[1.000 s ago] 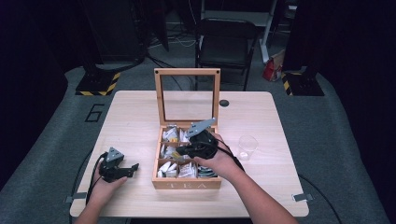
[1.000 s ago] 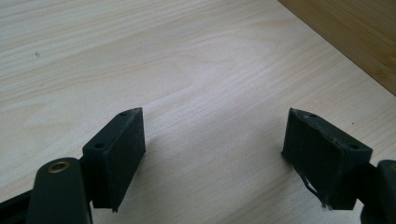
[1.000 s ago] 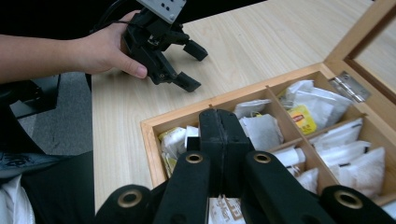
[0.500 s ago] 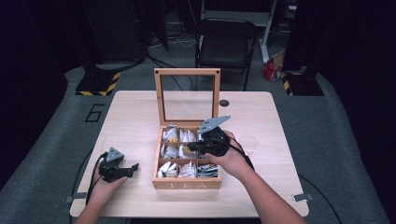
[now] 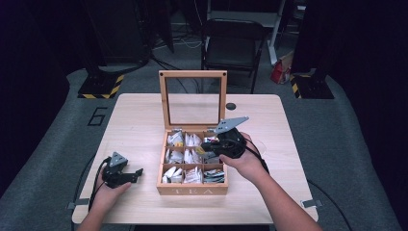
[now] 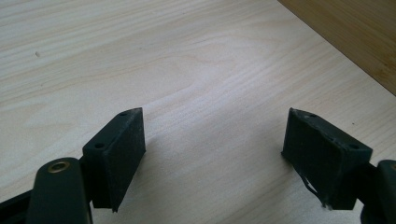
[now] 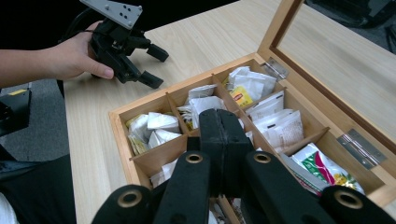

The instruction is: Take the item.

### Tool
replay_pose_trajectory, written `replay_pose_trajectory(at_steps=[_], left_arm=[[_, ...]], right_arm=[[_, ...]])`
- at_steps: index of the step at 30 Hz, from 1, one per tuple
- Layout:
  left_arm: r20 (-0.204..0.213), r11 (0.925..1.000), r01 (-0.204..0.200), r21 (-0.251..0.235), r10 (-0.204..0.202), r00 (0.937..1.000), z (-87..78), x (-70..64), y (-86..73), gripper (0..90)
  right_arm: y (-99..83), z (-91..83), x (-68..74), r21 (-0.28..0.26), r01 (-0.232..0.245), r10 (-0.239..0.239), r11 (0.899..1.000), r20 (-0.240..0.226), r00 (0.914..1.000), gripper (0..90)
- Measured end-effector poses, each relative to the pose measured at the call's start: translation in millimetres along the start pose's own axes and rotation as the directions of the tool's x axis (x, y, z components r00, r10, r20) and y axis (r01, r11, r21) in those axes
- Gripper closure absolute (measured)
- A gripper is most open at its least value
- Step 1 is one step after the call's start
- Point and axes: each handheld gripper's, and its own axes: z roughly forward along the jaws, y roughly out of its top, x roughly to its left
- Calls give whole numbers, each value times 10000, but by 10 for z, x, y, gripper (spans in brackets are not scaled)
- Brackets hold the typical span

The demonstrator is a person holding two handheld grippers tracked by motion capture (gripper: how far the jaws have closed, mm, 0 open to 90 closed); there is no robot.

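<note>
Setting: a pale wooden table (image 5: 134,125) carries an open wooden tea box (image 5: 192,187); its glass-paned lid (image 5: 192,98) stands upright at the far edge; a person's hands hold one claw each.

Tea box: nine compartments in three rows, filled with paper tea sachets (image 7: 261,114); white, yellow and green wrappers are packed closely; a dark round spot (image 5: 231,106) lies on the table behind the lid.

Right claw (image 7: 223,128): it hovers over the middle of the box, near its right-hand column; the jaws are pressed together; whether a sachet is pinched between them cannot be told, since nothing shows past the tips.

Left claw (image 6: 212,144): it rests low over bare table left of the box, apart from it; the jaws are spread wide with nothing between them.

Risk, grip: if a thin sachet is held at all, it may be held only by an edge; it could slip free or drag a neighbour out, the packets being so crowded.

Risk, box: nothing steadies the box; a sideways pull could shift it or knock the upright lid.
</note>
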Motion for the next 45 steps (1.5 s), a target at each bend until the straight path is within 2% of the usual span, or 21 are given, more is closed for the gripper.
replay_pose_trajectory(at_steps=[23,33,36,45], left_arm=[[10,10000,19,11,-19,10000,0,-1,0,206],[-2,10000,15,13,-15,10000,-2,-1,-1,206],[-1,10000,20,14,-20,10000,-1,-1,-1,206],[-5,10000,22,9,-22,10000,-1,-2,-1,206]], right_arm=[[-49,-317,-217,-166,-297,311,9994,849,9959,900],[-61,-481,-315,-309,-530,567,9981,1339,9894,900],[-70,-511,-328,-351,-488,531,9982,1360,9893,900],[-162,-659,-383,-537,-744,825,9958,1680,9823,900]])
